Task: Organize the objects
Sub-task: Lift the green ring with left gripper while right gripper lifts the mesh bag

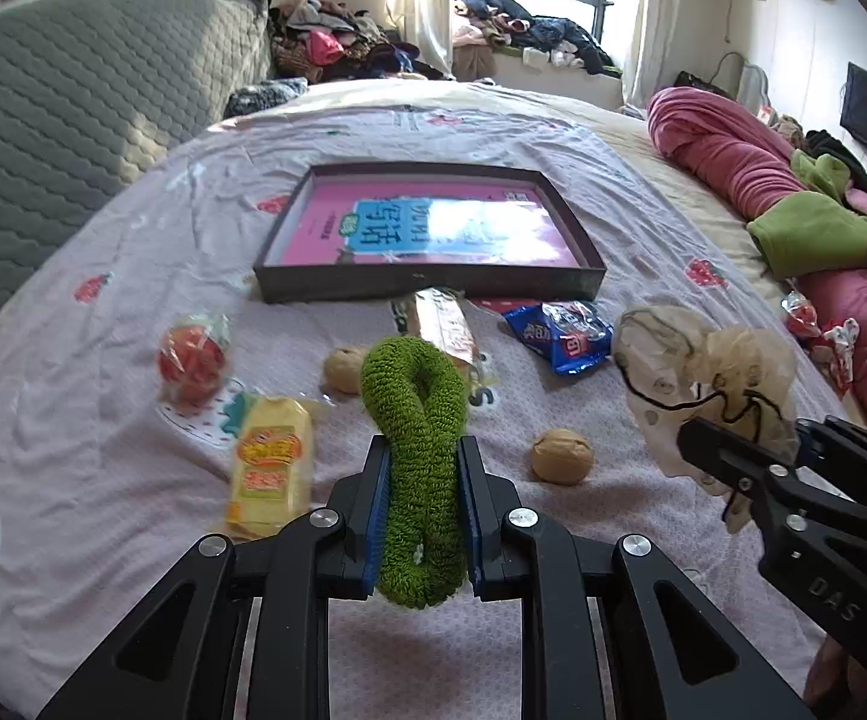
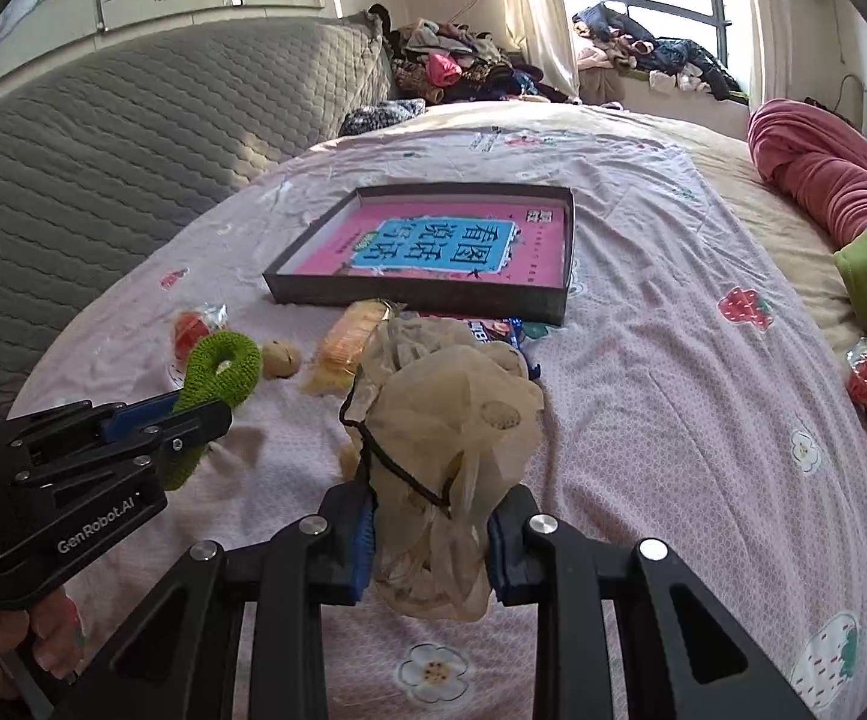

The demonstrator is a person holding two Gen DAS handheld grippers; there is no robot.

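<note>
Left claw (image 1: 418,480) clamped on a green knitted loop (image 1: 414,420), held clear above the bed (image 1: 643,240). Right claw (image 2: 427,531) pinched on a beige mesh pouch (image 2: 451,414) with a black drawstring, also lifted. Likely both are bound for the dark tray (image 1: 433,285) at mid-bed, which holds a pink book (image 1: 433,228). Snack packets and walnuts (image 1: 560,455) lie loose along the tray's near edge, unsorted.

Left gripper (image 1: 421,456) clamped tight, angled downward. Right gripper (image 2: 427,516) likewise closed on load, pointing down. Hand (image 2: 25,642) gripping left handle.
</note>
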